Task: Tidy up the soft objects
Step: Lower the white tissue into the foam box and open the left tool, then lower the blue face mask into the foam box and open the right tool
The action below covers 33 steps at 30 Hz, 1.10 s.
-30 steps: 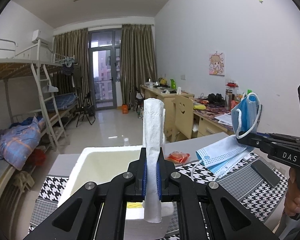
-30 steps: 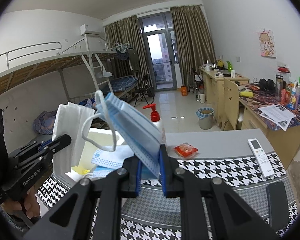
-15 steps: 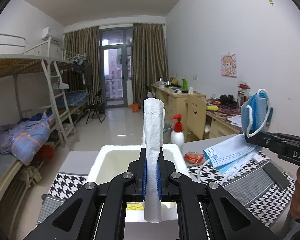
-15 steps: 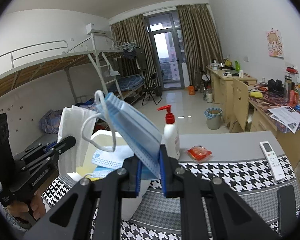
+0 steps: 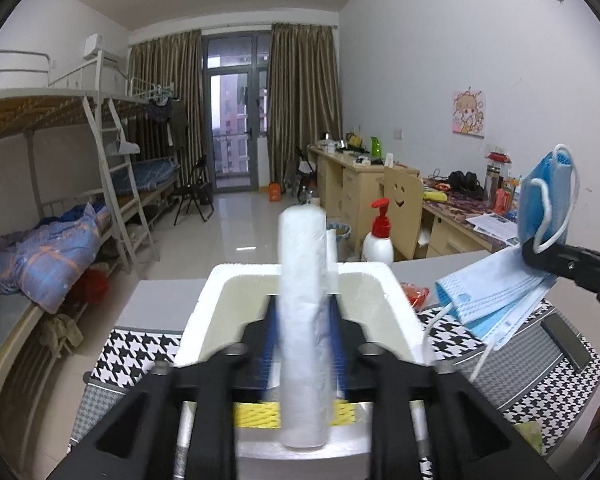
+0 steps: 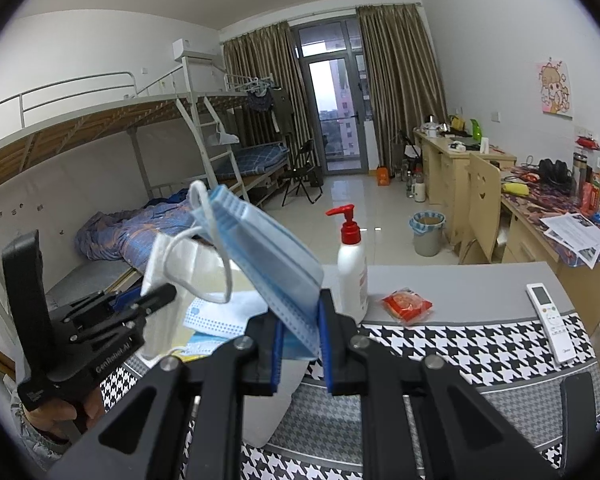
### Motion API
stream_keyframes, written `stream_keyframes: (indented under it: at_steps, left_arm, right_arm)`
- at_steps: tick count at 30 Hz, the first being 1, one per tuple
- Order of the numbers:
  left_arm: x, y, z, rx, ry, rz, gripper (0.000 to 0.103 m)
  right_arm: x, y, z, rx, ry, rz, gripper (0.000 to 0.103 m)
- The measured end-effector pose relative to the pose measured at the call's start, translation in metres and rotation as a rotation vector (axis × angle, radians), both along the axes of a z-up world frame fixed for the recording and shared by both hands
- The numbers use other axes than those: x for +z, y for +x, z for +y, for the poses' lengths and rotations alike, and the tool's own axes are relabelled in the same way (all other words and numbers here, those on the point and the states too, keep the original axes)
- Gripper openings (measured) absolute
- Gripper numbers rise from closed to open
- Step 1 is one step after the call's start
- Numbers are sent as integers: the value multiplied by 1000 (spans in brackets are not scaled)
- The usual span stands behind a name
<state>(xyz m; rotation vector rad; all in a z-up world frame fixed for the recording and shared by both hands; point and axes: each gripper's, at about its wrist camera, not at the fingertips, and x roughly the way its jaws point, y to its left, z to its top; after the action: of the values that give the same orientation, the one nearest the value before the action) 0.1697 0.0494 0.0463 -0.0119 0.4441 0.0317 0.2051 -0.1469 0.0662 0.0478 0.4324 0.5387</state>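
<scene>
A folded white tissue [image 5: 303, 320] stands upright between the fingers of my left gripper [image 5: 303, 312], over the white foam box [image 5: 204, 312]. The jaws are opening, and the blue pads [image 5: 273, 320] stand slightly off the tissue's sides. The right wrist view shows the same left gripper [image 6: 156, 300] with the tissue [image 6: 168, 264] at the box's left side. My right gripper [image 6: 300, 336] is shut on a stack of blue face masks [image 6: 268, 256], held above the box's right edge. Those masks [image 5: 500, 296] hang at the right in the left wrist view. More masks [image 6: 220, 312] lie inside the box.
A white pump bottle with a red top [image 6: 352, 276] stands just behind the box. A red packet [image 6: 407, 303], a white remote [image 6: 550, 320] and a black phone [image 6: 580, 404] lie on the houndstooth-covered table [image 6: 460, 352]. A hand holds the left gripper's handle [image 6: 60, 412].
My left gripper's jaws have parted around the tissue, which was clamped before. The left hand has moved forward and lower over the box. The right hand has drifted sideways with the masks.
</scene>
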Motion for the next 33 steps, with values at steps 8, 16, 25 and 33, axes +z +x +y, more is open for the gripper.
stream_keyframes:
  at_steps: [8,16,25,33]
  left_arm:
    - [2,-9,11,39,0,-39,95]
    - [6,-23,30,93,-5,-74,102]
    - [5,-34,42,122,12,-84,102]
    - [4,-40,53,145,1,-88,102]
  right_arm:
    - [-1,5,11,-6,-5,13,19]
    - [2,5,25,19,-9,12,19]
    - [2,12,46,60,-13,34,19]
    - [1,15,63,82,-34,46,19]
